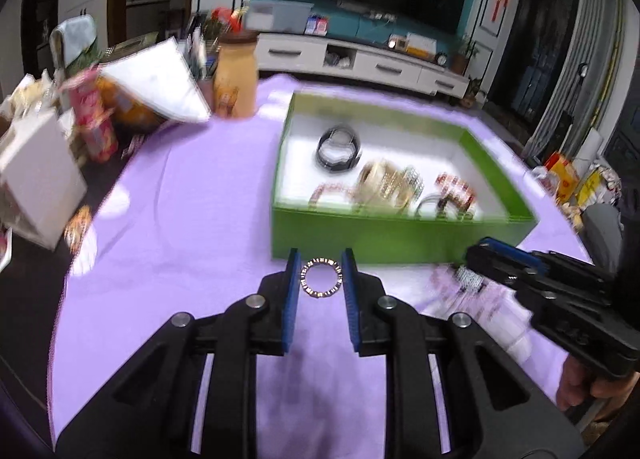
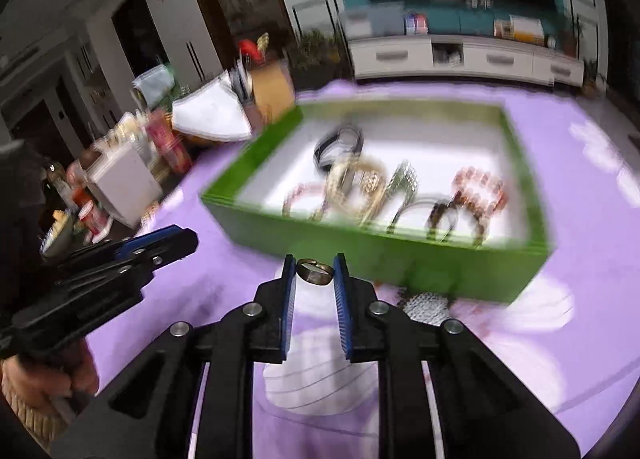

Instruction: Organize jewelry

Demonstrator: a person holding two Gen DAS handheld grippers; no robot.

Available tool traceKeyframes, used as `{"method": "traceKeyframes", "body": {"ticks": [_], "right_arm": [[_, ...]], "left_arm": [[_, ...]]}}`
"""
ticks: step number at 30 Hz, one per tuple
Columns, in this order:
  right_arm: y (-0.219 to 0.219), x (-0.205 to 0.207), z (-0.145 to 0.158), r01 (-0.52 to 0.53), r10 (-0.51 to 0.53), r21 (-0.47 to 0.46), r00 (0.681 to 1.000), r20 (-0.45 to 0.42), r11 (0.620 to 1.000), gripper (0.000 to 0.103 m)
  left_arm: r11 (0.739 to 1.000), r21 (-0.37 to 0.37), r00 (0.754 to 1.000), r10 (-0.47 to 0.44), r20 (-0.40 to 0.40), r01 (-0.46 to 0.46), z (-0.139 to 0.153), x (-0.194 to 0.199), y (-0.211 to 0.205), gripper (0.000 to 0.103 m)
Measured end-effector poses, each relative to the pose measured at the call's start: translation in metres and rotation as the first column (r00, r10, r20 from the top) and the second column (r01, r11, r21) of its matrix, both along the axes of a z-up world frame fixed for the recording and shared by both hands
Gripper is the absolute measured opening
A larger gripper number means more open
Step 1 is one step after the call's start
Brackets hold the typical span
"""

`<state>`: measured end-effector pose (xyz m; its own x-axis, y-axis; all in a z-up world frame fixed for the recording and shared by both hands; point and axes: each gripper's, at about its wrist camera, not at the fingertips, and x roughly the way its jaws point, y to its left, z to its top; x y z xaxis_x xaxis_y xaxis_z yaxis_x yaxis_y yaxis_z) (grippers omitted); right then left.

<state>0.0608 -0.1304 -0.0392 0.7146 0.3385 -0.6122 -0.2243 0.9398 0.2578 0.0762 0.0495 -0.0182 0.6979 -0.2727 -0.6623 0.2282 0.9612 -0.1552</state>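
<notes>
A green box (image 1: pixel 360 235) with a white floor holds several bracelets (image 1: pixel 384 183) and a black band (image 1: pixel 338 147); it also shows in the right wrist view (image 2: pixel 360 255). My left gripper (image 1: pixel 321 277) is shut on a small jewelled ring (image 1: pixel 321 278), held above the purple cloth in front of the box. My right gripper (image 2: pixel 314 273) is shut on a bronze ring (image 2: pixel 316 270) above a white cone stand (image 2: pixel 314 371). A silver sparkly piece (image 2: pixel 426 305) lies on the cloth by the box front. The right gripper also shows in the left wrist view (image 1: pixel 540 283).
A purple cloth (image 1: pixel 180 219) covers the table. At the left edge stand a white box (image 1: pixel 36 179), red snack packs (image 1: pixel 94 119), a yellow jar (image 1: pixel 235 79) and white paper (image 1: pixel 160 83). A TV cabinet (image 1: pixel 360 59) stands behind.
</notes>
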Motion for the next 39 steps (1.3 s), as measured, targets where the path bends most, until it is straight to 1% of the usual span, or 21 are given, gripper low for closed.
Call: {"method": "traceKeyframes", "body": {"ticks": [3, 5, 9, 11, 14, 20, 22, 23, 24, 25, 26, 27, 28, 29, 30, 31, 32, 33, 35, 37, 39], "right_arm": [[-0.022, 0.002, 0.027, 0.026, -0.027, 0.017, 0.998, 0.058, 1.0, 0.019], [-0.035, 0.008, 0.04, 0.058, -0.058, 0.0, 0.994, 0.095, 0.998, 0.019], [-0.055, 0.024, 0.048, 0.09, -0.09, 0.004, 0.991, 0.099, 0.996, 0.019], [-0.066, 0.035, 0.046, 0.099, -0.1, 0.014, 0.992, 0.08, 0.995, 0.019], [-0.076, 0.055, 0.037, 0.111, -0.111, 0.014, 0.993, 0.039, 0.994, 0.019], [-0.077, 0.076, 0.015, 0.097, -0.098, -0.009, 0.995, -0.037, 0.995, 0.019], [-0.076, 0.081, 0.01, 0.101, -0.102, -0.02, 0.993, -0.058, 0.995, 0.022], [-0.076, 0.082, 0.009, 0.105, -0.106, -0.026, 0.992, -0.066, 0.994, 0.025], [-0.076, 0.082, 0.008, 0.104, -0.105, -0.03, 0.992, -0.068, 0.994, 0.027], [-0.075, 0.082, 0.01, 0.101, -0.104, -0.04, 0.992, -0.069, 0.994, 0.029], [-0.075, 0.081, 0.013, 0.101, -0.105, -0.054, 0.992, -0.07, 0.993, 0.037], [-0.074, 0.079, 0.018, 0.102, -0.107, -0.067, 0.992, -0.071, 0.993, 0.052], [-0.075, 0.079, 0.022, 0.108, -0.114, -0.078, 0.991, -0.073, 0.991, 0.06], [-0.075, 0.078, 0.028, 0.116, -0.123, -0.092, 0.99, -0.074, 0.989, 0.074], [-0.076, 0.077, 0.034, 0.121, -0.13, -0.103, 0.989, -0.075, 0.987, 0.086], [-0.076, 0.077, 0.045, 0.127, -0.137, -0.117, 0.987, -0.083, 0.985, 0.091], [-0.077, 0.077, 0.055, 0.139, -0.151, -0.13, 0.984, -0.092, 0.982, 0.1], [-0.078, 0.078, 0.065, 0.15, -0.166, -0.144, 0.981, -0.102, 0.978, 0.102], [-0.078, 0.083, 0.083, 0.154, -0.178, -0.174, 0.975, -0.133, 0.973, 0.102], [-0.079, 0.084, 0.101, 0.154, -0.181, -0.176, 0.973, -0.146, 0.972, 0.102], [-0.079, 0.086, 0.118, 0.159, -0.188, -0.186, 0.97, -0.155, 0.97, 0.102]], "left_arm": [[0.999, -0.02, 0.999, -0.026, 0.035, 0.027, 0.023, 0.016, -0.013, 0.02], [0.999, -0.011, 0.998, -0.038, 0.059, 0.038, 0.036, 0.028, -0.025, 0.02], [0.999, -0.008, 0.997, -0.053, 0.055, 0.054, 0.047, 0.053, -0.044, 0.02], [0.998, 0.002, 0.998, -0.055, 0.039, 0.055, 0.045, 0.066, -0.052, 0.02], [0.998, 0.034, 0.999, -0.048, -0.002, 0.048, 0.033, 0.087, -0.063, 0.02], [0.996, 0.082, 0.997, -0.031, -0.077, 0.037, 0.005, 0.107, -0.071, 0.02], [0.995, 0.089, 0.996, -0.027, -0.089, 0.035, 0.0, 0.11, -0.069, 0.026], [0.995, 0.092, 0.995, -0.023, -0.093, 0.031, -0.001, 0.11, -0.068, 0.037], [0.995, 0.097, 0.995, -0.021, -0.094, 0.03, 0.0, 0.111, -0.069, 0.054], [0.994, 0.105, 0.995, -0.017, -0.094, 0.027, 0.002, 0.111, -0.069, 0.063], [0.993, 0.113, 0.996, -0.007, -0.09, 0.017, 0.005, 0.112, -0.068, 0.079], [0.993, 0.122, 0.996, 0.006, -0.084, 0.004, 0.01, 0.111, -0.067, 0.088], [0.992, 0.125, 0.996, 0.014, -0.083, -0.004, 0.014, 0.111, -0.066, 0.092], [0.991, 0.13, 0.996, 0.025, -0.087, -0.013, 0.019, 0.112, -0.064, 0.099], [0.99, 0.138, 0.994, 0.043, -0.098, -0.029, 0.027, 0.113, -0.061, 0.101], [0.988, 0.147, 0.994, 0.053, -0.1, -0.038, 0.034, 0.113, -0.06, 0.101], [0.986, 0.16, 0.993, 0.065, -0.098, -0.049, 0.041, 0.113, -0.059, 0.101], [0.984, 0.171, 0.993, 0.065, -0.095, -0.049, 0.051, 0.113, -0.058, 0.101], [0.984, 0.172, 0.995, 0.061, -0.081, -0.047, 0.072, 0.111, -0.056, 0.101], [0.986, 0.156, 0.994, 0.075, -0.078, -0.062, 0.097, 0.108, -0.052, 0.101], [0.98, 0.176, 0.991, 0.11, -0.08, -0.095, 0.121, 0.108, -0.051, 0.101]]}}
